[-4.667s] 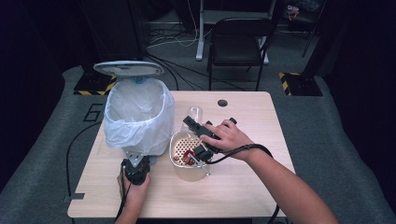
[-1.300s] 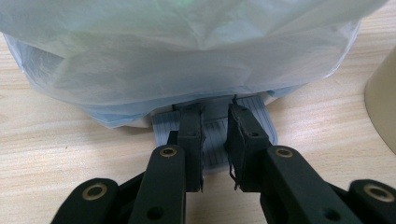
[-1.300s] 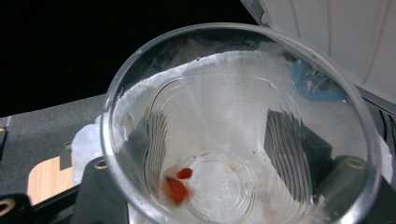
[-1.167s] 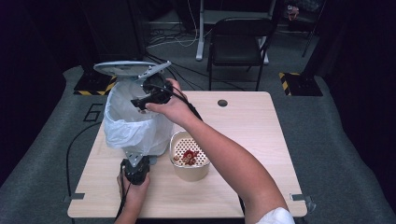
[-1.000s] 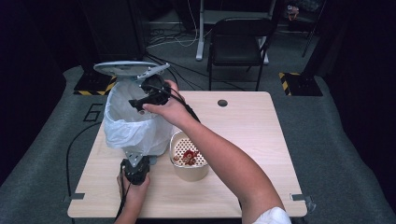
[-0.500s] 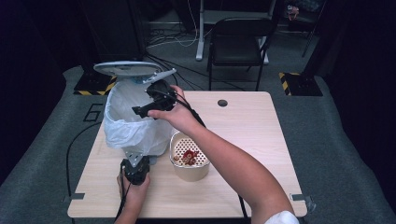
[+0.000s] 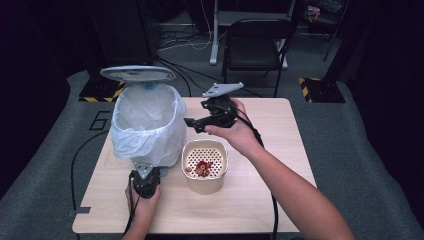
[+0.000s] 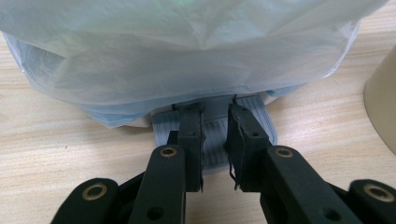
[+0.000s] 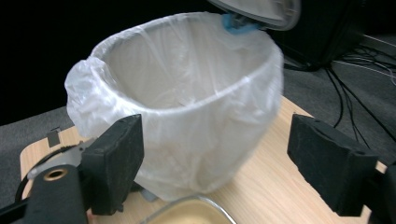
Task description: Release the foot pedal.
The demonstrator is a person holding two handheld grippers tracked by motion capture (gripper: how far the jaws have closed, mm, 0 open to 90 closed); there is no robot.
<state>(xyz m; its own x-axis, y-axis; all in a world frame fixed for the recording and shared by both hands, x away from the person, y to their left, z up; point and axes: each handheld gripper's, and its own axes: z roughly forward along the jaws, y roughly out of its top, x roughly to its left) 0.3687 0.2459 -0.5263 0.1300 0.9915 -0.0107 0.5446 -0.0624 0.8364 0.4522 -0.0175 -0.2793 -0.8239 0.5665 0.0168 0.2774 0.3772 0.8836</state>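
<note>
A pedal bin [image 7: 147, 125] lined with a white plastic bag stands at the table's left, its grey lid [image 7: 137, 74] raised. My left gripper [image 7: 145, 169] sits at the bin's foot, shut, its tips [image 8: 215, 112] resting on the ribbed pedal [image 8: 215, 140]. A beige perforated basket [image 7: 216, 182] to the right of the bin holds red scraps [image 7: 202, 168]. My right gripper [image 7: 194, 125] hangs above and behind the basket, pointing left at the bin [image 9: 187, 107]. Its jaws [image 9: 212, 135] stand open with nothing between them and have just been closing a little.
A black chair [image 7: 255, 45] stands behind the table, with cables on the floor [image 7: 185, 40] around it. The right gripper's cable [image 7: 272, 200] runs along the person's forearm to the table's front edge. Bare wood [image 7: 265, 125] lies right of the basket.
My right gripper has moved right, from over the bin's mouth to a spot beside the bin and above the basket. The left gripper and the raised lid have stayed put.
</note>
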